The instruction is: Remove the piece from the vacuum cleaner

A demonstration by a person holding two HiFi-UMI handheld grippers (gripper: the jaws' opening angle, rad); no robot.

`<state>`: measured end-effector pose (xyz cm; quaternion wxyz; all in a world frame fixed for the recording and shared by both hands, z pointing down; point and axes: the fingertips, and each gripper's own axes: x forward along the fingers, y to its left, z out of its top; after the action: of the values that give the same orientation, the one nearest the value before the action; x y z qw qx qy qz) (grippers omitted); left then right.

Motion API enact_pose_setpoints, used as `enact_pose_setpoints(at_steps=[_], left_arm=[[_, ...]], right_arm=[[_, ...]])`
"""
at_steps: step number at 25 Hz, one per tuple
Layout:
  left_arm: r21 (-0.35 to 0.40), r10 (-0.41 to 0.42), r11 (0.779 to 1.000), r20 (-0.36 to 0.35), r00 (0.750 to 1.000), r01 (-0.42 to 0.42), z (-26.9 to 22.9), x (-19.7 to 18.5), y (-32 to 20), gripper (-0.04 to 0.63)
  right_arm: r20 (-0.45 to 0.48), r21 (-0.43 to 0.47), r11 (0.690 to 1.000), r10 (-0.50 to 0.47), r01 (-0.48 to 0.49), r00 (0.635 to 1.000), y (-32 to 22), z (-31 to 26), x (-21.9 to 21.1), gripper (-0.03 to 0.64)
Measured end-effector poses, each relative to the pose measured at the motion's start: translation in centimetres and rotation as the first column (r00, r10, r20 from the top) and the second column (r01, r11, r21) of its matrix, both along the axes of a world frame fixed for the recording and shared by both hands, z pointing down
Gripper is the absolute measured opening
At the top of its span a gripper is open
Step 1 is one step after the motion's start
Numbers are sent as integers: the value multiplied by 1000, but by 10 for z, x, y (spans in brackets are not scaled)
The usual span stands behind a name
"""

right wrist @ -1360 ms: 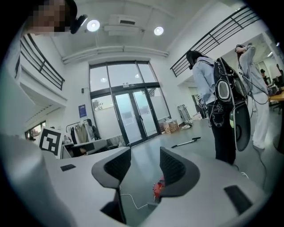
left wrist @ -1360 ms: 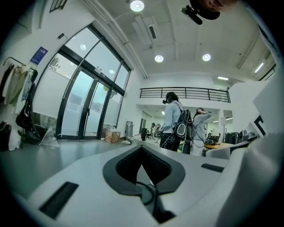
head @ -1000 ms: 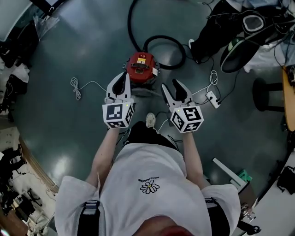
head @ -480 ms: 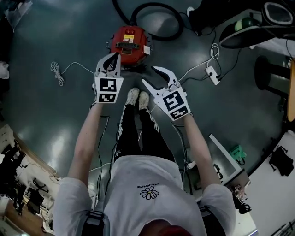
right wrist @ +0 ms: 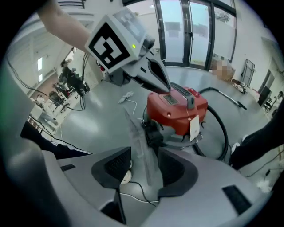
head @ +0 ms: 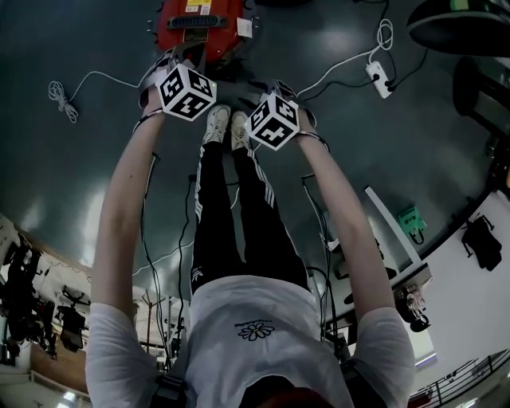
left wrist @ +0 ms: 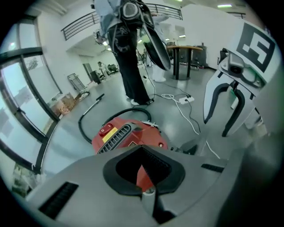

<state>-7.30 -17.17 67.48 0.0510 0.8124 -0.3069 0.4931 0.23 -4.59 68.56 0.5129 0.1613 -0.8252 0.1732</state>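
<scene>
The red vacuum cleaner stands on the grey floor at the top of the head view, just beyond my shoes. My left gripper hangs over its near side with the fingertips together, and red body shows through the hole between the pads. Its marker cube hides the fingers in the head view. My right gripper is open at the vacuum's base. A thin clear plastic piece stands between its pads, not clamped. A white tag hangs from the vacuum.
A black hose loops behind the vacuum. A white power strip with its cord lies to the right, a coiled white cable to the left. Another person stands past the vacuum. A green object sits at the right.
I have bent lower, and the vacuum has slid to the top of the head view. Both grippers have moved forward and down to it, and the marker cubes now hide their fingers.
</scene>
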Motion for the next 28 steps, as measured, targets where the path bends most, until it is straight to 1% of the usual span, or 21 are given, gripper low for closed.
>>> enact_pose_setpoints(at_steps=[2,3,5,7,9,10,11,14,16,18,19,22,24,28], left_arm=[[-13,74,997,64,995,-74,17,1,1,2],[-18,114,993,90,989,-113,23,2,0,3],[-31,197,980,130,972,-194,30,6,0,3],[-50,286,958,165,944,-282,32,11,5,2],[-81,369,929,205,906,-360,34,10,12,2],[-102,398,917,224,890,-385,36,9,15,2],[-121,415,910,238,878,-397,38,7,17,2],[-146,429,903,270,862,-404,38,9,17,2],[-136,447,895,294,845,-426,38,11,16,3],[-129,459,888,313,832,-441,40,11,16,2],[-128,458,889,318,831,-441,41,11,16,2],[-125,439,898,321,839,-422,41,10,16,2],[-123,432,902,322,843,-415,40,10,17,2],[-127,434,901,307,847,-415,42,10,16,2]], right_arm=[[-39,-28,999,17,-18,999,0,22,4,193],[-60,-38,999,6,-9,998,0,31,5,193],[-104,-58,998,-46,40,993,5,46,6,193],[-139,-75,993,-97,88,985,12,56,6,193],[-159,-86,991,-115,103,981,15,62,3,193],[-165,-93,990,-119,105,979,16,64,2,193],[-172,-100,989,-124,107,977,17,66,1,193],[-228,-123,986,-138,112,964,18,76,6,190],[-279,-114,988,-132,104,951,15,81,11,63],[-298,-105,988,-141,114,944,15,84,12,50],[-298,-106,987,-149,122,943,17,84,11,49],[-278,-119,984,-162,133,947,28,85,6,44],[-271,-124,980,-187,158,944,38,86,0,41],[-287,-87,970,-244,228,926,50,92,-7,38]])
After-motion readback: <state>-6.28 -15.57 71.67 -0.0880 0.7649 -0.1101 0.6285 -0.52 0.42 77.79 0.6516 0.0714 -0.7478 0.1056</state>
